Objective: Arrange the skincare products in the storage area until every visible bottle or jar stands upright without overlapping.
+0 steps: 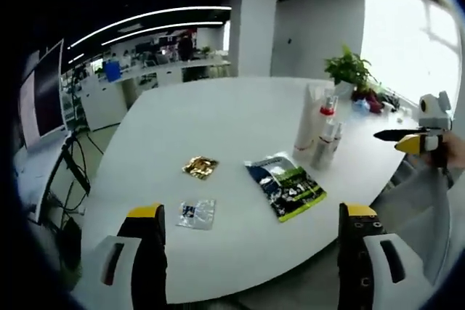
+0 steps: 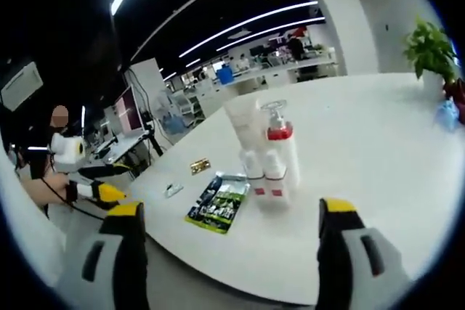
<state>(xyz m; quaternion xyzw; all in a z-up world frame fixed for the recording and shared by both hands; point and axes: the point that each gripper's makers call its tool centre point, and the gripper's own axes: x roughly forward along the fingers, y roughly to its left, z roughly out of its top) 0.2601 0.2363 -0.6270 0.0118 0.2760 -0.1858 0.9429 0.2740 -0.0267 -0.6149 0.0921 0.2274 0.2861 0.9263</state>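
We hold both the left gripper (image 1: 251, 226) and right gripper (image 2: 229, 219) with jaws wide and empty. The bottles (image 2: 270, 161) stand clustered upright on the table (image 1: 232, 121), near a green pouch (image 1: 285, 186).

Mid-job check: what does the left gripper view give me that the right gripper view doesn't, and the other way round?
Left gripper view: the clear sachet lies flat and readable near its own jaws, and the right gripper enters from the right, its jaws close together though their exact state is unclear.

Right gripper view: a close look at the upright bottles, with the red-collared pump bottle in front, and the left gripper entering from the left.

Both share: the white table, the standing bottle cluster, the green packet, the gold sachet and the potted plant. Each view's own jaws stand open, holding nothing.
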